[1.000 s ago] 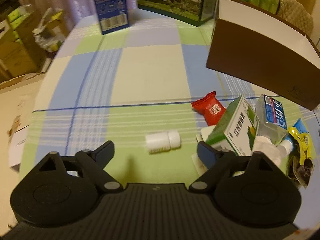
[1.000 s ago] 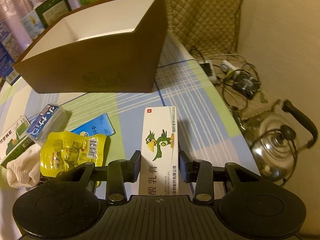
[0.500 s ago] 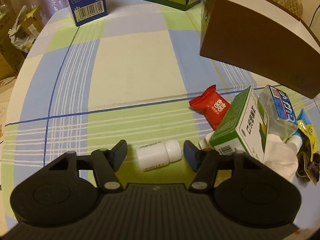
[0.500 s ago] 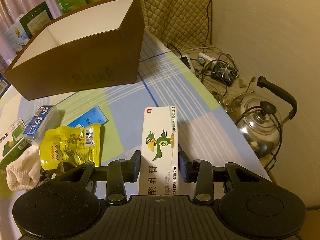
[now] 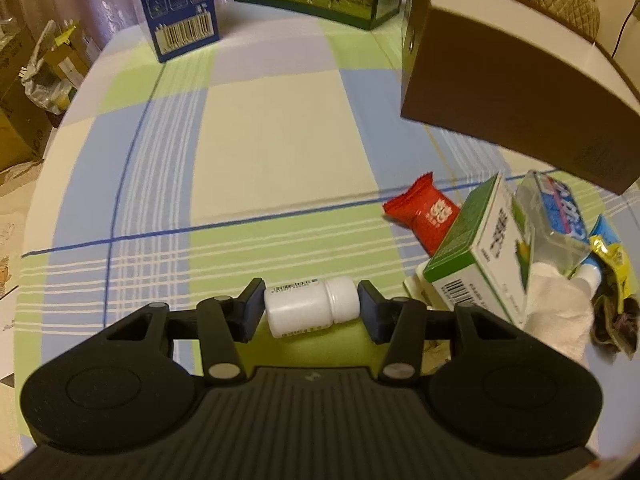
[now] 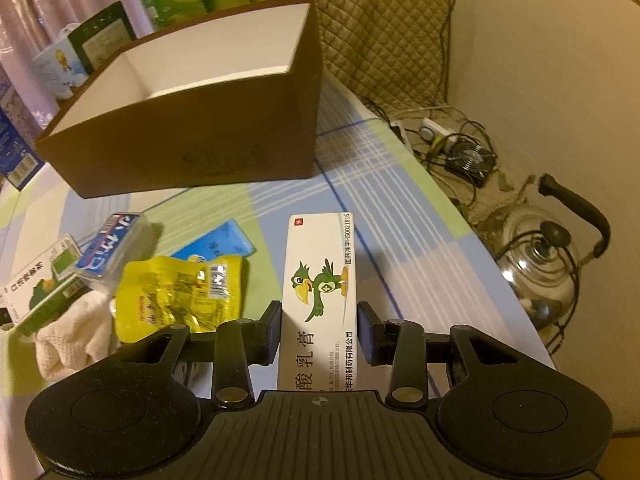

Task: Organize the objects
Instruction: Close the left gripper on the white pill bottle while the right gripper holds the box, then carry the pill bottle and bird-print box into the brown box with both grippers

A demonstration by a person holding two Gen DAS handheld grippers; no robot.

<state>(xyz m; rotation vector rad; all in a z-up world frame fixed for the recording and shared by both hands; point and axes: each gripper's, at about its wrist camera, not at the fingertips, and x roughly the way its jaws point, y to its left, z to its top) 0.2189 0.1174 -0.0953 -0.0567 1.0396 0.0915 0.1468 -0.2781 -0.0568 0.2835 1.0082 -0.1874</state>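
A small white pill bottle (image 5: pixel 310 306) lies on its side on the checked tablecloth, and my left gripper (image 5: pixel 310 308) is shut on it, one pad on its base and one on its cap. My right gripper (image 6: pixel 318 332) is shut on a long white ointment box (image 6: pixel 320 292) printed with a green parrot, held above the table. The open brown box (image 6: pixel 192 152) with a white inside stands ahead and to the left of it. In the left wrist view the brown box (image 5: pixel 500 92) is at the upper right.
A pile lies in front of the brown box: red candy packet (image 5: pixel 424 216), green-and-white box (image 5: pixel 472 256), clear blue pack (image 5: pixel 556 216), white cloth (image 5: pixel 556 312), yellow packet (image 6: pixel 176 300). A blue carton (image 5: pixel 176 4) stands at the far edge. A kettle (image 6: pixel 544 256) and cables sit beyond the table's right edge.
My left gripper has moved forward over the pill bottle and its fingers have come together on it. My right gripper keeps hold of the ointment box, and the brown box now looks nearer.
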